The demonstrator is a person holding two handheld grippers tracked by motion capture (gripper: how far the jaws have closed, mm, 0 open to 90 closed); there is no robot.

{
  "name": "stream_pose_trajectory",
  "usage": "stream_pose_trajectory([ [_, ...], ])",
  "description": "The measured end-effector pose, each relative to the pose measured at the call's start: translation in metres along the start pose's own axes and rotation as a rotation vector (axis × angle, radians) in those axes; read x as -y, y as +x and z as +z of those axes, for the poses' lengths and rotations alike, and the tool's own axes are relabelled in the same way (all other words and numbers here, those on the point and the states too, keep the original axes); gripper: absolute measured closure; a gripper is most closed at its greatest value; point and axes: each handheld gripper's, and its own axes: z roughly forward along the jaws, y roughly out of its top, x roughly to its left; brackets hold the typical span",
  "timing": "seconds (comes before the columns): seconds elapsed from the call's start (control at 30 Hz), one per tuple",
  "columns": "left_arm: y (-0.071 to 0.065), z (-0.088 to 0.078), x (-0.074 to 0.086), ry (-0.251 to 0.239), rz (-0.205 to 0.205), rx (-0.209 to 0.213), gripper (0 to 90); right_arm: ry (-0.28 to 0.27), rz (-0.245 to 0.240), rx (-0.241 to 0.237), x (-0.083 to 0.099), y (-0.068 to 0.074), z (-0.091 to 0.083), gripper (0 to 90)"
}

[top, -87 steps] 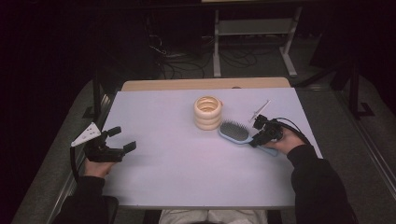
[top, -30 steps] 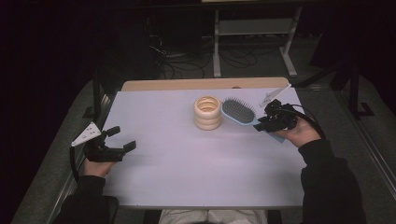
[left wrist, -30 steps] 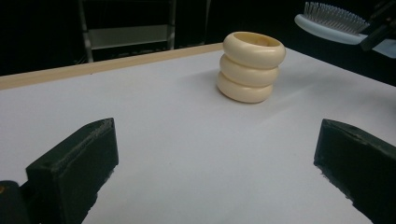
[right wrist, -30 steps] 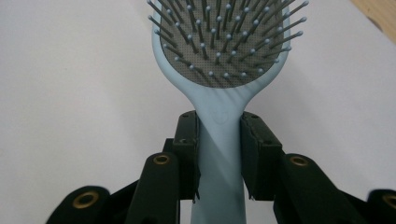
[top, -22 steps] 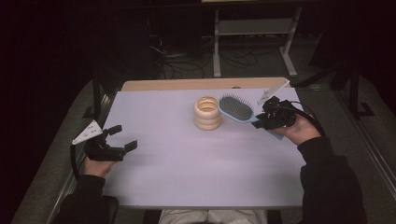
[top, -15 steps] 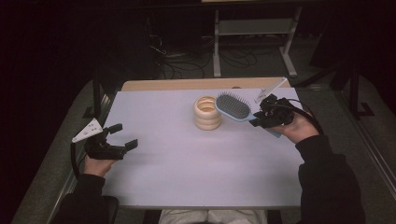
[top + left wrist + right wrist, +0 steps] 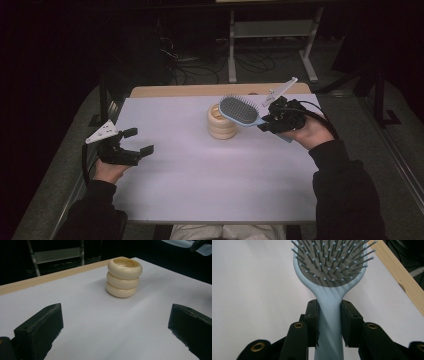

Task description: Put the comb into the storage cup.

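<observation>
Two pads of our right claw point(image 7: 329, 322) pinch the light-blue hairbrush point(image 7: 240, 111) by its handle, long axis running leftward, head raised beside the cream ring stack point(image 7: 222, 122) on the desk point(image 7: 210, 180). We judge this hand nearer; our left claw point(image 7: 136, 141) stands spread, well apart.

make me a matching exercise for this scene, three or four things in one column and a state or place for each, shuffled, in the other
Things:
1. hairbrush
2. stack of cream rings
3. left gripper
4. right gripper

States:
a. jaws open, nothing between them
b. standing on the white table
c. lifted, bristles up
d. clamped on a light blue handle

Pairs: 1-c, 2-b, 3-a, 4-d
</observation>
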Motion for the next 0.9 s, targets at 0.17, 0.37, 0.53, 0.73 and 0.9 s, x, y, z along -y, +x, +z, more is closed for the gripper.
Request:
stream_pose_trajectory([
  [0.17, -0.004, 0.007, -0.008, 0.007, 0.012, 0.019, 0.0, -0.021, -0.014, 0.001, -0.008, 0.003, -0.002, 68.5],
  [0.37, -0.006, 0.015, -0.016, 0.016, 0.016, 0.032, 0.0, -0.034, -0.031, 0.001, -0.016, 0.006, -0.005, 68.5],
  [0.53, -0.009, 0.022, -0.022, 0.022, 0.020, 0.048, 0.0, -0.046, -0.040, 0.000, -0.023, 0.008, -0.007, 68.4],
  [0.73, -0.012, 0.027, -0.028, 0.016, 0.012, 0.063, 0.0, -0.049, -0.052, -0.004, -0.030, 0.011, -0.005, 68.5],
  [0.9, -0.013, 0.033, -0.035, -0.006, -0.014, 0.079, 0.0, -0.055, -0.060, -0.007, -0.036, 0.013, -0.002, 68.5],
])
